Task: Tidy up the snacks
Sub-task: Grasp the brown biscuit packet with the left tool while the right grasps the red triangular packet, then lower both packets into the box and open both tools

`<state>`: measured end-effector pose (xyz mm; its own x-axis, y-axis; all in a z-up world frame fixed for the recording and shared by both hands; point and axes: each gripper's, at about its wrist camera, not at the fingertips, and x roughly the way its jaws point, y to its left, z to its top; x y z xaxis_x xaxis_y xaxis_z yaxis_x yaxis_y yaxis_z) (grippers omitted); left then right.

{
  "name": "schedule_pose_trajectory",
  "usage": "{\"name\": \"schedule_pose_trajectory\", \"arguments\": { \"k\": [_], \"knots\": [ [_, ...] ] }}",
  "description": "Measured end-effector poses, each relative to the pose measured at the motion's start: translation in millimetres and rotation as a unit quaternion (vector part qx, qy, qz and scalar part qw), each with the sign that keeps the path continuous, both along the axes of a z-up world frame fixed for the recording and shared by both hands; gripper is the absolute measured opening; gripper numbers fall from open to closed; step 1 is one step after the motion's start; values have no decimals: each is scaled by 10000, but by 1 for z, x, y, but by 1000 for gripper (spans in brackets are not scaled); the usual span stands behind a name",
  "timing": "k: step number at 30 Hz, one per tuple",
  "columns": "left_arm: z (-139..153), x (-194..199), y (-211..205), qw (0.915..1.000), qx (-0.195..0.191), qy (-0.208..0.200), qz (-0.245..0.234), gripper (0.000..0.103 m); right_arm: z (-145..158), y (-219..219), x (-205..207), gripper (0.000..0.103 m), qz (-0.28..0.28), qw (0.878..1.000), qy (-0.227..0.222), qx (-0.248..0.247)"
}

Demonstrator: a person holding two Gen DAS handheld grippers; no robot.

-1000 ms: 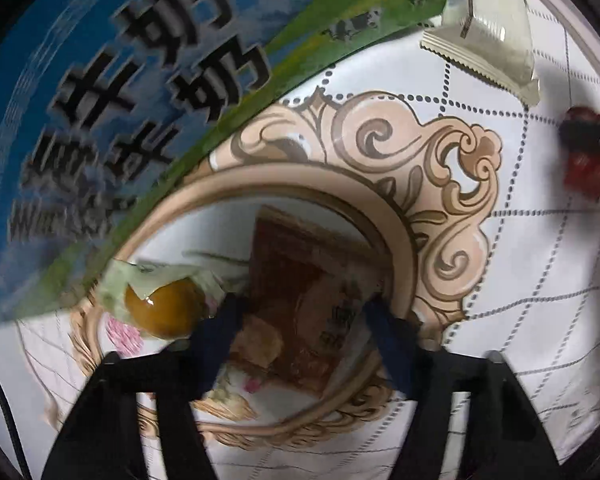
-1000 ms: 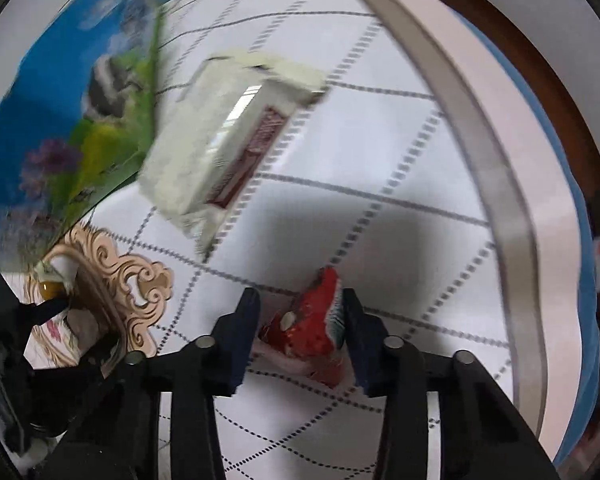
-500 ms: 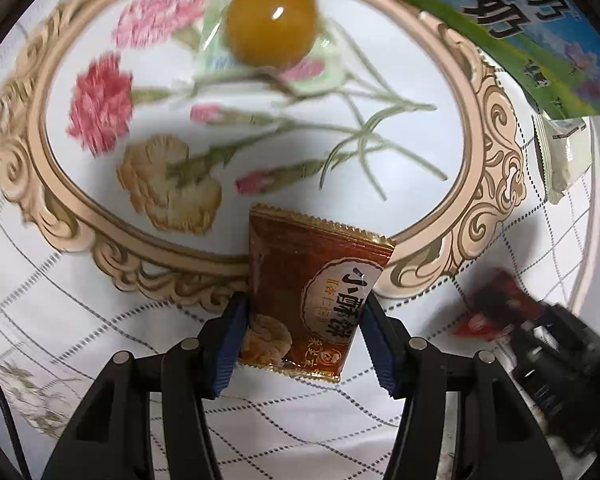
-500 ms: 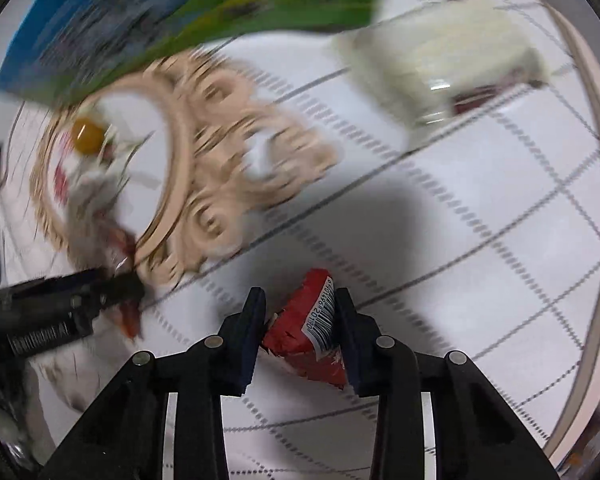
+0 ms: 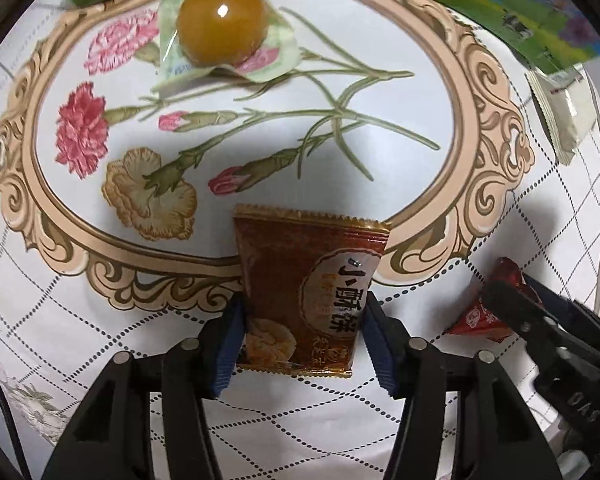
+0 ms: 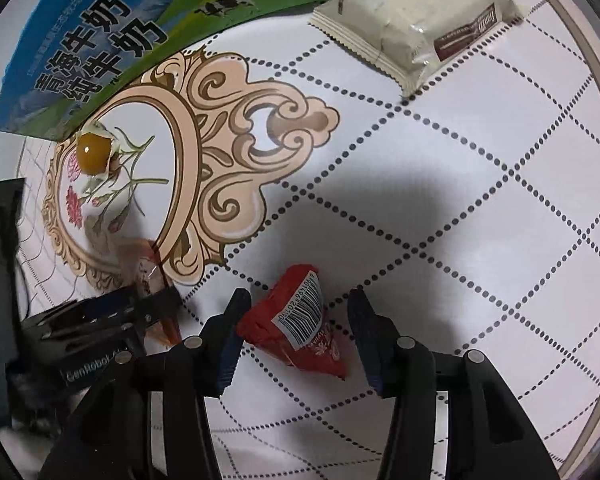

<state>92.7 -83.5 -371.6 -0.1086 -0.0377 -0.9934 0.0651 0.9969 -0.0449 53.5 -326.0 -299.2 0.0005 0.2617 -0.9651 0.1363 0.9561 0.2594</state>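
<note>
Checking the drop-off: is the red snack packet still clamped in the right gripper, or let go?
Let go: the right gripper is opening, gaps show beside the red packet, which lies on the tablecloth.

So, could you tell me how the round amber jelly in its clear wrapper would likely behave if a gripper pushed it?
The amber jelly is domed and glossy, so pads would probably slip. Its loose wrapper flaps lie flat, which should stop rolling.
</note>
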Motion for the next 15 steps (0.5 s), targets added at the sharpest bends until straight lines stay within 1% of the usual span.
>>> {"name": "schedule_pose_trajectory", "arguments": {
  "k": [2,3,4,8,9,11,13,15],
  "knots": [
    [4,-2,-10,9999,65,-93,-90,53,-1,6,-4,48,123,9997,-90,-196],
    [6,-2,-16,9998,89,-114,-131,53,-3,11,-6,41,174,9996,-95,-220],
    [7,-4,-18,9997,105,-138,-162,53,-4,13,-7,37,210,9995,-84,-225],
    [11,-8,-30,9996,82,-176,-181,53,-3,13,-9,35,196,9995,-97,-207],
    [11,-9,-32,9996,77,-185,-185,53,-6,21,-7,34,199,9996,-94,-202],
    [16,-2,-25,9996,35,-212,-191,53,-4,17,-8,34,197,9996,-91,-179],
    [19,-3,-26,9994,15,-284,-210,53,-1,17,-3,34,209,9996,-98,-152],
    [31,-2,-21,9991,-56,-350,-212,53,12,23,-4,33,214,9997,-111,-55]
  ]
}}
